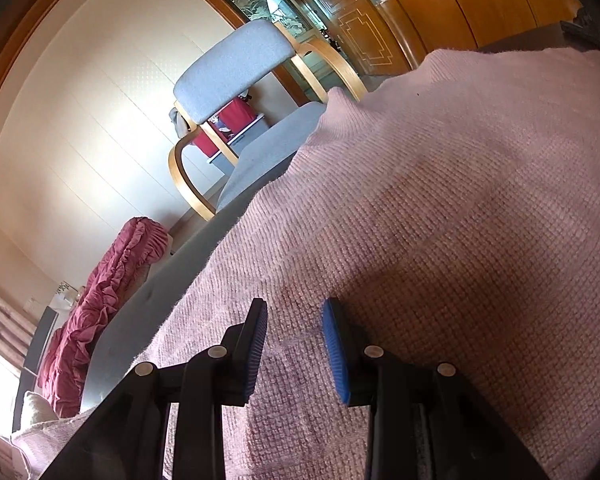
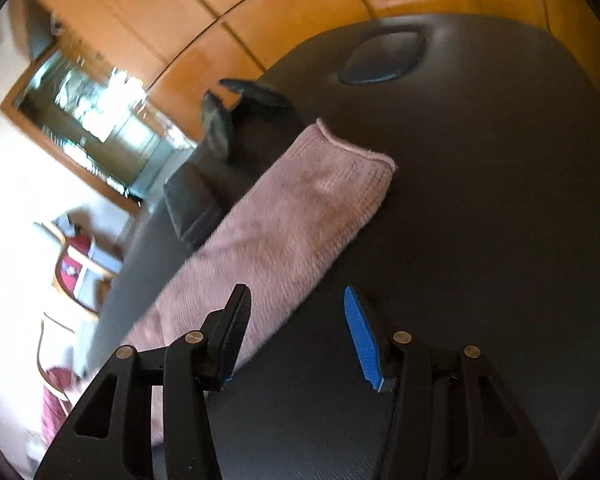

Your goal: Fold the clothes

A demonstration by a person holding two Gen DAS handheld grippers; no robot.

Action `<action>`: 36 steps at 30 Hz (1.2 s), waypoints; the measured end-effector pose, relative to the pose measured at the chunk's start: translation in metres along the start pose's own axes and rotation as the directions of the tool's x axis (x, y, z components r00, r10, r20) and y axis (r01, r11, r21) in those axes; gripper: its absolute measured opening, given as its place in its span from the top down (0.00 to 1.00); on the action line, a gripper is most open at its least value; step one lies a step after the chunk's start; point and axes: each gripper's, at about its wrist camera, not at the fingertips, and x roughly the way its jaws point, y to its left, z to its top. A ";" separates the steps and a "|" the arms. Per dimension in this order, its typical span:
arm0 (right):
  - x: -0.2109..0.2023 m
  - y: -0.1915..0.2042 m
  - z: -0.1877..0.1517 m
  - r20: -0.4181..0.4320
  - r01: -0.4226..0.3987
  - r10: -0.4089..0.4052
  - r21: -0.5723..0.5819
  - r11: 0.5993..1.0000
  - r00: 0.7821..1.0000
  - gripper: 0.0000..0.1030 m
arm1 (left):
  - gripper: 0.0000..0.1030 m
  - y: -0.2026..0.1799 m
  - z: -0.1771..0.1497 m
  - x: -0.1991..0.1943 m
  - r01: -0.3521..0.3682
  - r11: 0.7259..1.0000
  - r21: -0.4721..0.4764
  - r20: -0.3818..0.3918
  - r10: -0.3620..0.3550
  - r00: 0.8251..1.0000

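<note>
- Our left gripper [image 1: 294, 344] hangs over the pink knit sweater [image 1: 440, 220], jaws apart, fabric below, nothing pinched.
- Our right gripper [image 2: 296, 332]: jaws apart, empty, beside the sleeve [image 2: 284, 224].
- Sweater lies spread on the dark table [image 2: 480, 200]; grey chair [image 1: 236, 68] stands beyond.

Right wrist view is smearing: cabinet [image 2: 100, 120] glass and chair [image 2: 76, 264] are blurring, contents unreadable. Sweater [image 2: 284, 224] near end is running under the right tongs [image 2: 296, 332] and out of sight. In left wrist view, sweater [image 1: 440, 220] is covering most of the desk [image 1: 148, 300]; its right and lower parts are running off frame.
</note>
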 end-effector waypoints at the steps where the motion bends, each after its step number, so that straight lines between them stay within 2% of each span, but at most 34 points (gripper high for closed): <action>1: 0.002 0.000 0.002 0.006 -0.011 0.010 0.023 1.000 1.000 0.46 | 0.72 0.000 0.000 0.000 0.003 1.000 -0.003 0.000 -0.003 1.000; 7: 0.019 -0.009 0.014 0.068 -0.095 0.085 0.174 0.980 0.994 0.46 | 0.72 0.003 -0.001 0.000 0.018 1.000 -0.017 0.000 -0.018 1.000; 9: 0.023 -0.012 0.016 0.071 -0.107 0.095 0.198 0.974 0.993 0.57 | 0.72 0.005 -0.003 -0.001 0.018 1.000 -0.014 0.002 -0.018 1.000; 11: 0.031 -0.017 0.017 0.058 -0.109 0.099 0.216 0.970 0.993 0.94 | 0.72 0.004 -0.002 0.000 0.018 1.000 -0.016 0.002 -0.018 1.000; 14: 0.037 -0.023 0.017 0.055 -0.154 0.145 0.233 0.960 0.988 0.94 | 0.72 0.005 -0.002 0.001 0.026 0.999 -0.024 0.001 -0.026 1.000; 19: 0.027 -0.004 0.016 0.050 -0.167 0.161 0.156 0.974 0.986 0.94 | 0.72 0.005 -0.003 0.000 0.031 0.999 -0.030 0.001 -0.031 1.000; 21: 0.016 0.012 0.015 0.072 -0.182 0.175 0.104 0.978 0.982 0.94 | 0.72 0.006 -0.004 0.000 0.033 0.999 -0.028 0.002 -0.033 0.999; 24: -0.011 0.057 0.003 0.086 -0.228 0.230 -0.026 0.973 0.969 0.94 | 0.72 0.009 -0.004 -0.001 0.042 0.998 -0.037 0.006 -0.041 0.999; 27: -0.035 0.116 -0.016 0.066 -0.313 0.328 -0.169 0.935 0.942 0.94 | 0.72 0.017 -0.005 -0.001 0.081 0.994 -0.079 0.015 -0.080 0.997; 30: -0.054 0.178 -0.047 0.021 -0.388 0.411 -0.294 0.874 0.911 0.94 | 0.70 0.027 -0.006 0.001 0.123 0.983 -0.135 0.015 -0.122 0.992; 33: -0.064 0.240 -0.092 -0.051 -0.473 0.494 -0.389 0.791 0.868 0.94 | 0.69 0.030 -0.006 0.002 0.142 0.978 -0.156 0.014 -0.142 0.990; 36: -0.069 0.294 -0.146 -0.152 -0.543 0.542 -0.468 0.697 0.827 0.94 | 0.69 0.027 -0.005 0.002 0.138 0.978 -0.153 0.013 -0.138 0.990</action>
